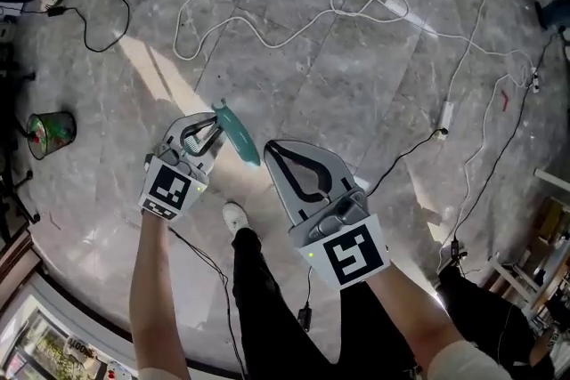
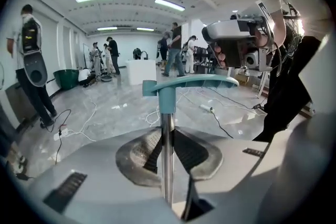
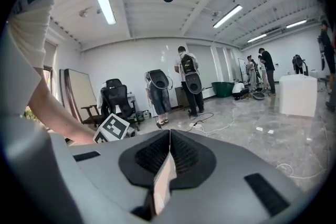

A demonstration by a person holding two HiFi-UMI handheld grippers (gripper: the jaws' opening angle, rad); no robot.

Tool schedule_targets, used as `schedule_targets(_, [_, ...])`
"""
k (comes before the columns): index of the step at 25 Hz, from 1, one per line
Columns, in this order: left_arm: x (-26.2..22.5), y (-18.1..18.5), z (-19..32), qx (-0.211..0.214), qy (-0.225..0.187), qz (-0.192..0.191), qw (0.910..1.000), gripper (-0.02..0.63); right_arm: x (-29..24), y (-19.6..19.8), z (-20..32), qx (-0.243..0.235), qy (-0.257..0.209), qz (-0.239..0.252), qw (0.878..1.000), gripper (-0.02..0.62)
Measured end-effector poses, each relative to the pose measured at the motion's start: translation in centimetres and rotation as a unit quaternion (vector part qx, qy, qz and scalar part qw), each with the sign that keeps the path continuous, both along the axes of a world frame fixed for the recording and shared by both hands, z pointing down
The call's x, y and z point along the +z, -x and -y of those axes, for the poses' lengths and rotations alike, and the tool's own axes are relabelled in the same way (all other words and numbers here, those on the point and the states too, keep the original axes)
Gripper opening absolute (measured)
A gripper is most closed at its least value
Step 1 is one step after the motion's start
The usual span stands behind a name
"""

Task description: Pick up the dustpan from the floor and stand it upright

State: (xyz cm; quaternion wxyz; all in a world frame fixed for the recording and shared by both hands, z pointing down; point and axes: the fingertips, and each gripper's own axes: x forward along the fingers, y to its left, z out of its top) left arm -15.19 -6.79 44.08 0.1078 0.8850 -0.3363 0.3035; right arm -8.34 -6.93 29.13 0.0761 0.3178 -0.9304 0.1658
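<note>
Squarely between left jaws: dustpan handle (image 2: 167, 152)

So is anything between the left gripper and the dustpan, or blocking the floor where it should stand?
Nothing is between them: the left gripper has its jaws shut on the dustpan's metal pole, under the teal handle. The floor directly below is hidden by the gripper. The white cables lie farther off.

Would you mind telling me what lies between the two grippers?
In the head view, the teal dustpan handle, held by the left gripper, juts toward the right gripper; otherwise only floor shows.
</note>
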Motion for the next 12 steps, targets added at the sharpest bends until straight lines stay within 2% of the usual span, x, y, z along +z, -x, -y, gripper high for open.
schedule_targets(3, [-2.3, 3.4, -3.6, 0.006, -0.043, -0.027, 0.9987, 0.08, -1.7, 4.4, -3.7, -0.008, -0.006, -0.025, 1.0, 0.018])
schedule_targets(6, [-3.8, 6.0, -7.1, 0.015, -0.083, -0.041, 0.9956, 0.08, -2.9, 8.0, -6.4, 0.011, -0.006, -0.025, 1.0, 0.018])
schedule_targets(9, [-4.5, 8.8, -10.0, -0.001, -0.112, -0.072, 0.991, 0.08, -3.2, 11.3, -9.1, 0.03, 0.005, -0.022, 0.999, 0.018])
schedule_targets(12, [-5.0, 11.2, -11.4, -0.019, -0.131, -0.091, 0.987, 0.08, -3.1, 13.6, -11.8, 0.014, -0.005, -0.044, 0.999, 0.018])
